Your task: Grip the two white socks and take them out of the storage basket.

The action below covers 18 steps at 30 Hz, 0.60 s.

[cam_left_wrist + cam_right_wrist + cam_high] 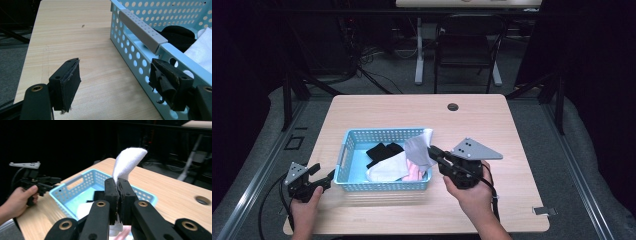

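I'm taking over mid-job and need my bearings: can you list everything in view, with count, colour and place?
Table: one, light wood, centre; small round hole near its far edge.
Basket: one, light blue, perforated, on the table's near left part.
White sock: one, pinched in the right gripper, lifted over the basket's right end.
Black sock: one, inside the basket.
White cloth: one, inside the basket, near side.
Pink item: one, in the basket's near right corner, partly hidden.
Chair: one, black, beyond the table.
Left gripper: black, jaws open, beside the basket's left end.
Right gripper: black, shut on the white sock.
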Each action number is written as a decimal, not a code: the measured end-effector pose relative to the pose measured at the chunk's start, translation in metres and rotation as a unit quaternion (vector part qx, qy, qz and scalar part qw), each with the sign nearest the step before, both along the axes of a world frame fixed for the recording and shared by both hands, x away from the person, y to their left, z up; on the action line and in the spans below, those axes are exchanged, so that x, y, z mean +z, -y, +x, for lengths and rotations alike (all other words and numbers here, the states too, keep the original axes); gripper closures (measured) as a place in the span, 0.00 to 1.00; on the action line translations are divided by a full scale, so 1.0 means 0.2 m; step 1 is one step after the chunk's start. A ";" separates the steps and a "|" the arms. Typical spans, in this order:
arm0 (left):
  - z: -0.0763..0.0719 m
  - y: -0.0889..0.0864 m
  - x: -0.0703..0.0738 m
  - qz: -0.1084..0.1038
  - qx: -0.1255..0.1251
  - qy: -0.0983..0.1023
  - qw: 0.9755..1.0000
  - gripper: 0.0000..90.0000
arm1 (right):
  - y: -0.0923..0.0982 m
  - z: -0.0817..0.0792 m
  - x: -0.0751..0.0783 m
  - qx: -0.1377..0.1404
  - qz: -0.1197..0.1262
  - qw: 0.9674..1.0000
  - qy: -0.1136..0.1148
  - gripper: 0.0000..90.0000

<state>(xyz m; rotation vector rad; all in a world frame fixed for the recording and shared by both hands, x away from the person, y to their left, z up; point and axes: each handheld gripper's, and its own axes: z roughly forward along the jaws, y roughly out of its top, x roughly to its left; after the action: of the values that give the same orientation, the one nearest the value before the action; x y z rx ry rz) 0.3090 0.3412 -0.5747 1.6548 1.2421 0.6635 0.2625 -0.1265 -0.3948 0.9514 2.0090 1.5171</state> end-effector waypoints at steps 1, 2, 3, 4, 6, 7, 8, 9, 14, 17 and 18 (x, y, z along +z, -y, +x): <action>0.00 0.00 0.00 -0.001 -0.001 0.001 1.000 0.27 | 0.02 -0.01 0.00 -0.006 0.000 1.000 0.001 0.97; 0.00 0.00 0.00 -0.001 -0.001 0.001 1.000 0.27 | 0.02 -0.01 0.00 -0.006 0.000 1.000 0.001 0.97; 0.00 0.00 0.00 0.001 -0.002 0.000 1.000 0.27 | 0.07 -0.02 -0.01 -0.019 -0.002 1.000 0.001 0.97; 0.00 0.00 0.00 0.002 -0.001 -0.001 1.000 0.27 | 0.09 -0.02 -0.02 -0.024 0.001 1.000 0.000 0.97; 0.00 0.00 0.00 0.003 -0.001 -0.001 1.000 0.27 | 0.14 -0.03 -0.04 -0.035 0.003 0.999 -0.007 0.97; 0.00 0.00 0.00 0.003 -0.001 -0.001 1.000 0.27 | 0.16 -0.03 -0.04 -0.039 0.003 0.999 -0.010 0.97; 0.00 0.00 0.00 0.003 -0.001 -0.001 1.000 0.27 | 0.18 -0.04 -0.05 -0.045 0.001 0.999 -0.011 0.97; 0.00 0.00 0.00 0.003 -0.001 -0.001 1.000 0.28 | 0.19 -0.04 -0.06 -0.051 0.002 0.999 -0.012 0.97; 0.00 0.00 0.00 0.004 -0.001 -0.002 1.000 0.27 | 0.25 -0.04 -0.10 -0.068 -0.001 0.997 -0.020 0.97; 0.00 0.00 0.00 0.004 -0.001 -0.002 1.000 0.27 | 0.26 -0.03 -0.11 -0.072 -0.003 0.997 -0.021 0.97; 0.00 0.00 0.00 0.004 -0.001 -0.001 1.000 0.27 | 0.27 -0.03 -0.13 -0.077 -0.007 0.997 -0.025 0.97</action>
<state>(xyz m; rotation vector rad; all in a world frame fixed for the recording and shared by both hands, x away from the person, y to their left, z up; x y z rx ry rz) 0.3090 0.3410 -0.5746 1.6637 1.2419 0.6664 0.2565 -0.1797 -0.4207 1.1218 1.9285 1.4077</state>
